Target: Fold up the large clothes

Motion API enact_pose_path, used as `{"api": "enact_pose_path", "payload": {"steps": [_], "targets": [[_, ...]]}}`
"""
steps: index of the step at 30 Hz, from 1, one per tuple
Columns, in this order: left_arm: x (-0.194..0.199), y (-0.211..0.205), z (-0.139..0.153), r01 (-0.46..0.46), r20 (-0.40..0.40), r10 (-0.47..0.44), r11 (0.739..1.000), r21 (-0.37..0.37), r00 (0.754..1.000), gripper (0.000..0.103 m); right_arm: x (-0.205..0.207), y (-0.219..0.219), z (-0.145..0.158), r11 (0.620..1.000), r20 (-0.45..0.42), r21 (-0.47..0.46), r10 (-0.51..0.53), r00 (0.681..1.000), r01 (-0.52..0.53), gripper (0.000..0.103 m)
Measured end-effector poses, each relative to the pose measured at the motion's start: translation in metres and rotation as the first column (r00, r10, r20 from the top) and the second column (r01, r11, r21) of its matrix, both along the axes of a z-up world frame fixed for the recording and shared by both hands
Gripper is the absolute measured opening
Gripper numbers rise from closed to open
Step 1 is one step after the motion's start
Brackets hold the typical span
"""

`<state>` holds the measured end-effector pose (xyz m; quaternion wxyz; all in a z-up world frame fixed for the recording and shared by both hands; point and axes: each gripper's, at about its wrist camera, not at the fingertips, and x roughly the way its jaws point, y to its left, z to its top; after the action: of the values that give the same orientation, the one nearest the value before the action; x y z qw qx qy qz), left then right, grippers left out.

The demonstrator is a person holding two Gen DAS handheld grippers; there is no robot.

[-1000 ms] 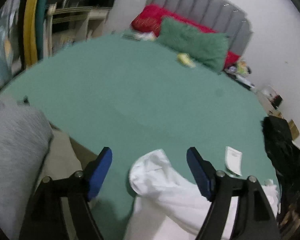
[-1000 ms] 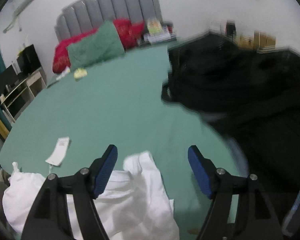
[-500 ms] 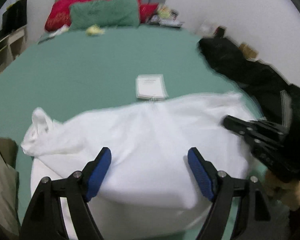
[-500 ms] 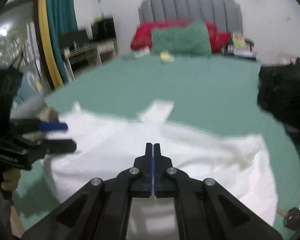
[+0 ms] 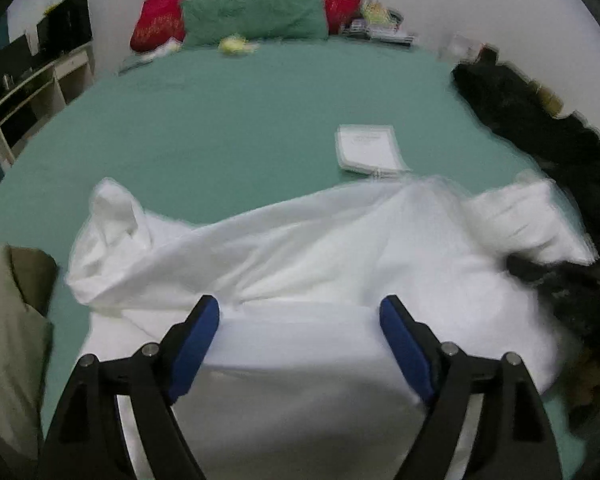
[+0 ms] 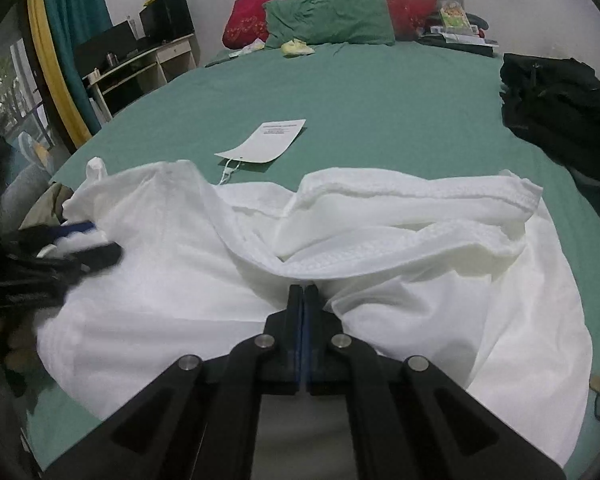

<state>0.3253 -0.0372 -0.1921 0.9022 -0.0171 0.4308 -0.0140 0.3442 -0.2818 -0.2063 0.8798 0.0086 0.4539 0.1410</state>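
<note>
A large white garment (image 5: 300, 256) lies crumpled at the near edge of a green bed (image 5: 220, 128); it also shows in the right wrist view (image 6: 180, 264). My left gripper (image 5: 300, 320) is open, its blue pads on either side of a fold of the white cloth. My right gripper (image 6: 304, 288) is shut on a hemmed edge of the white garment. The right gripper shows at the right of the left wrist view (image 5: 556, 276), and the left gripper shows at the left of the right wrist view (image 6: 84, 240).
A white paper tag (image 6: 266, 142) lies on the bed beyond the garment. Black clothes (image 6: 560, 100) are piled at the right. A beige garment (image 5: 12, 320) lies at the left. Green and red pillows (image 5: 256, 16) are at the headboard. A desk (image 6: 140, 68) stands left.
Both grippers swung over the white garment. The right gripper closed on the garment's edge and has drawn it up. The left gripper stayed open and moved in over the cloth.
</note>
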Motion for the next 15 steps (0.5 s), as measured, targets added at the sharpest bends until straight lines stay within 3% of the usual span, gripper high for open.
{"api": "enact_pose_path", "payload": {"steps": [2, 4, 6, 10, 12, 14, 15], "targets": [[-0.007, -0.014, 0.027, 0.042, 0.08, -0.042, 0.999, 0.004, 0.996, 0.083, 0.002, -0.004, 0.001, 1.0, -0.011, 0.028, -0.011, 1.0, 0.011, 0.0], [-0.014, -0.027, 0.035, 0.089, 0.107, -0.089, 0.996, 0.01, 0.99, 0.083, 0.0, -0.006, 0.001, 0.999, -0.017, 0.048, -0.016, 1.0, 0.017, 0.0], [-0.013, -0.042, 0.024, 0.13, 0.056, -0.133, 0.991, 0.04, 0.99, 0.083, -0.001, -0.006, 0.003, 0.998, -0.018, 0.056, -0.018, 1.0, 0.019, 0.0], [0.009, -0.039, -0.023, 0.061, -0.073, -0.054, 0.993, 0.098, 0.996, 0.083, -0.003, -0.01, 0.006, 0.996, -0.027, 0.086, -0.01, 1.0, 0.013, 0.002], [0.012, -0.026, -0.034, 0.017, -0.069, -0.016, 1.0, 0.025, 0.997, 0.087, -0.006, -0.008, 0.009, 0.993, -0.032, 0.115, 0.021, 0.999, -0.017, 0.015], [0.015, -0.024, -0.035, -0.006, -0.071, 0.007, 1.0, 0.014, 0.997, 0.088, -0.015, -0.005, 0.018, 0.988, -0.001, 0.146, 0.052, 0.999, -0.051, 0.048], [0.017, -0.025, -0.035, -0.015, -0.071, 0.016, 1.0, 0.018, 0.997, 0.088, -0.019, -0.003, 0.024, 0.986, 0.019, 0.152, 0.06, 0.998, -0.063, 0.054]]}}
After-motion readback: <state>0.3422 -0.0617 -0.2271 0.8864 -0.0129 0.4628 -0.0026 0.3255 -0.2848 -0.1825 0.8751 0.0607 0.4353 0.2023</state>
